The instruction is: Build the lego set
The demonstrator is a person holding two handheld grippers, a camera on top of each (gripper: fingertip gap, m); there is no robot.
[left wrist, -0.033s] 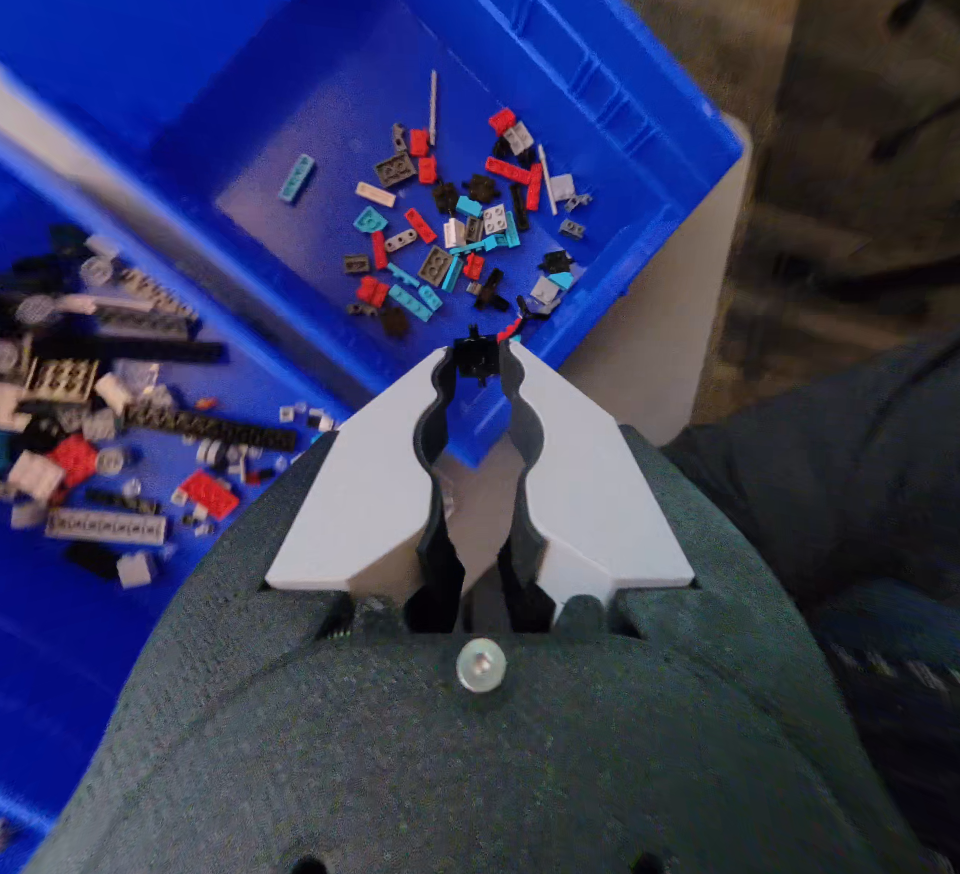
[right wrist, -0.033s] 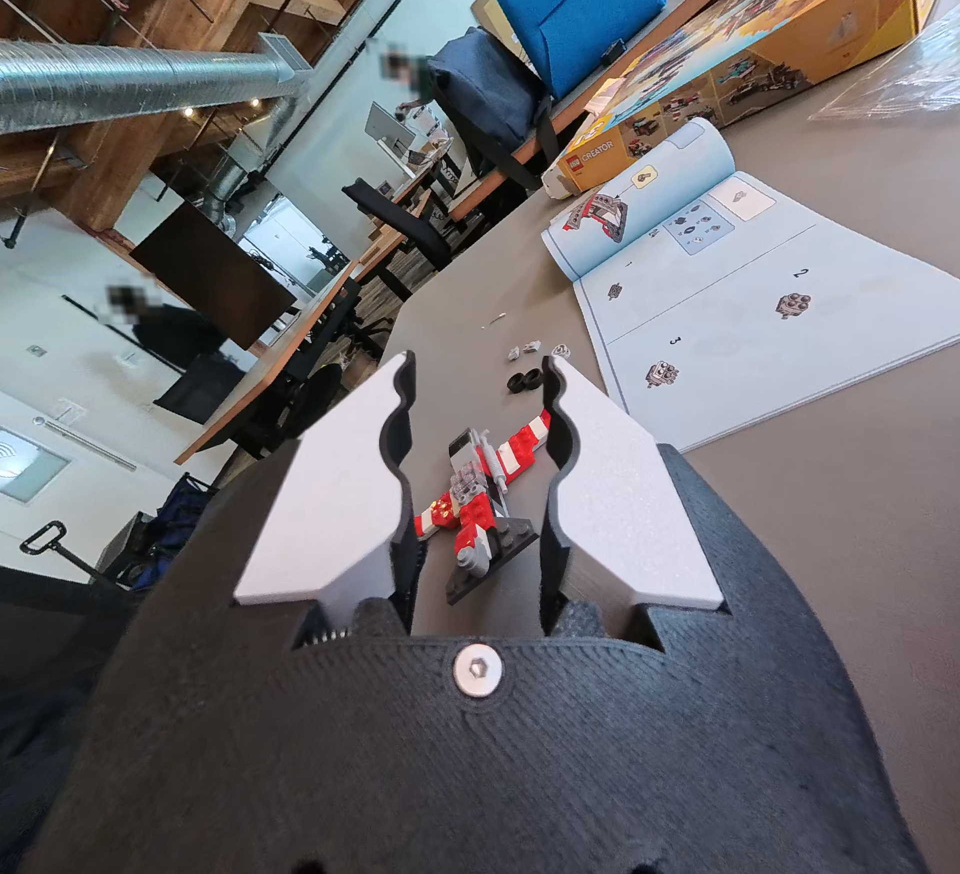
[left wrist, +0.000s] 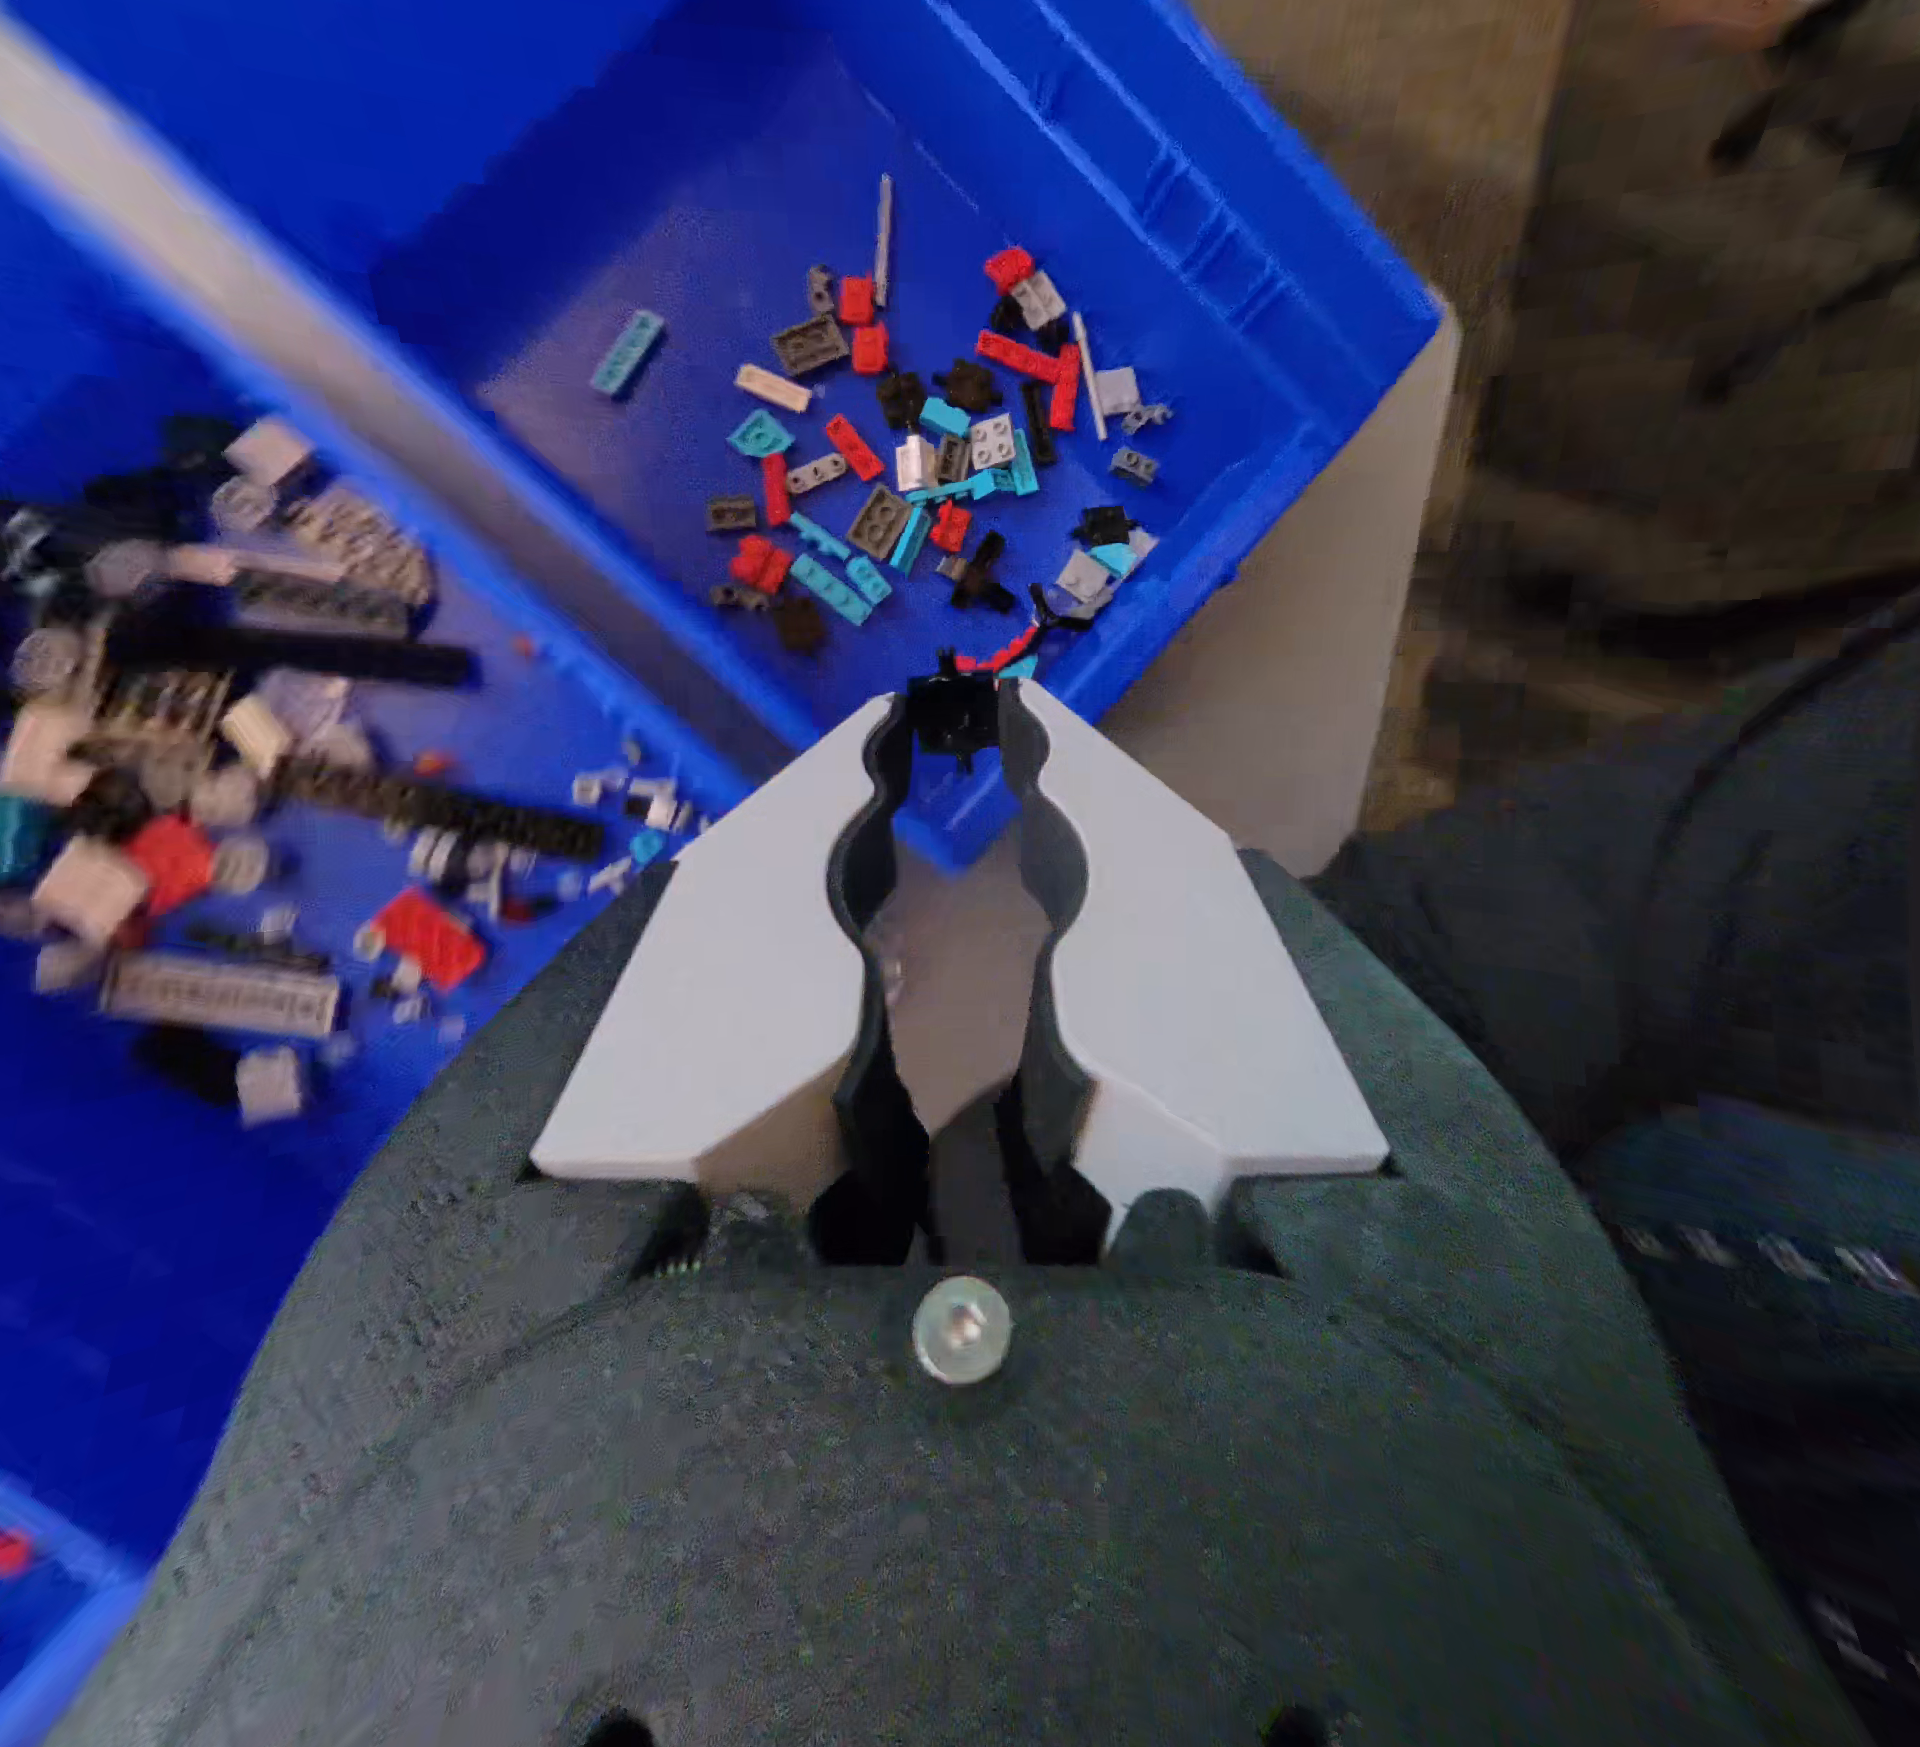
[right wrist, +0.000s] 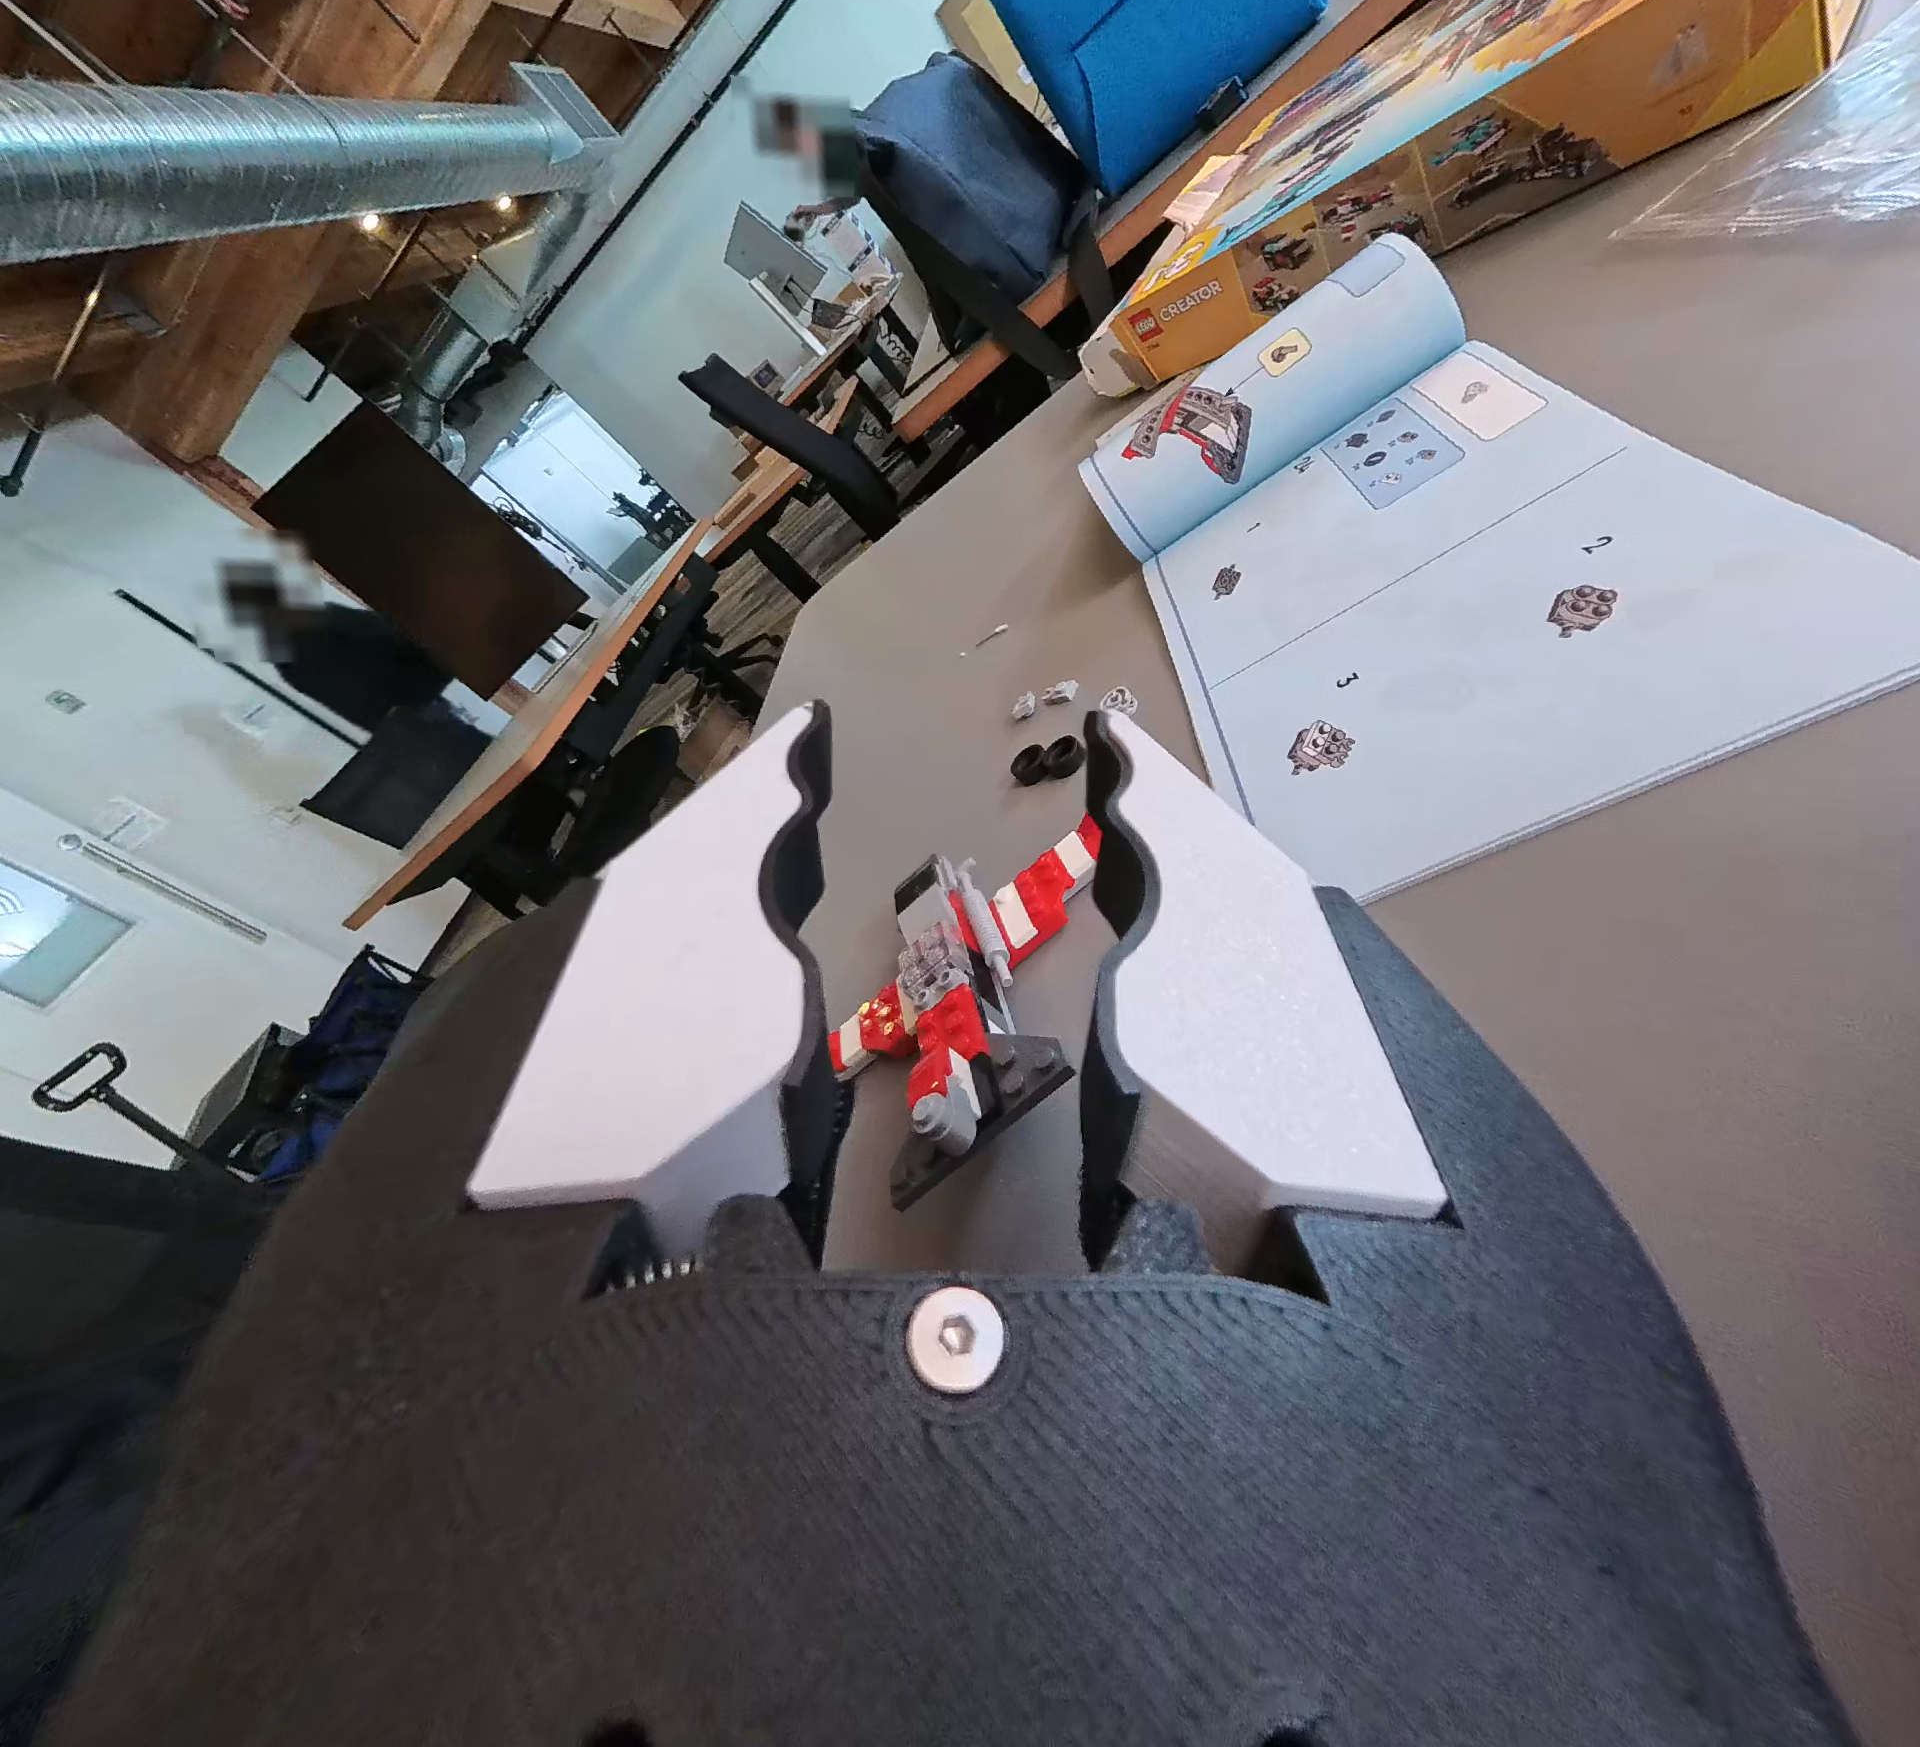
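My left gripper (left wrist: pixel 951 710) is shut on a small black lego piece (left wrist: pixel 948 723) held at its fingertips, above the near corner of a blue bin (left wrist: pixel 1257 180). Several loose red, teal, grey and black pieces (left wrist: pixel 914 461) lie on that bin's floor. My right gripper (right wrist: pixel 956 726) is open and empty. A partly built red, white and grey lego model (right wrist: pixel 951 1001) on a dark plate lies on the grey table (right wrist: pixel 1558 1074), seen between the right fingers and apart from them.
A second blue bin (left wrist: pixel 125 1282) at the left holds larger grey, black and red pieces. On the table are two black tyres (right wrist: pixel 1044 759), small grey pieces (right wrist: pixel 1060 695), an open instruction booklet (right wrist: pixel 1507 648) and the set's yellow box (right wrist: pixel 1507 76). A dark-clothed leg (left wrist: pixel 1662 970) is at the right. The grippers' ends are close to 45 centimeters from one another.
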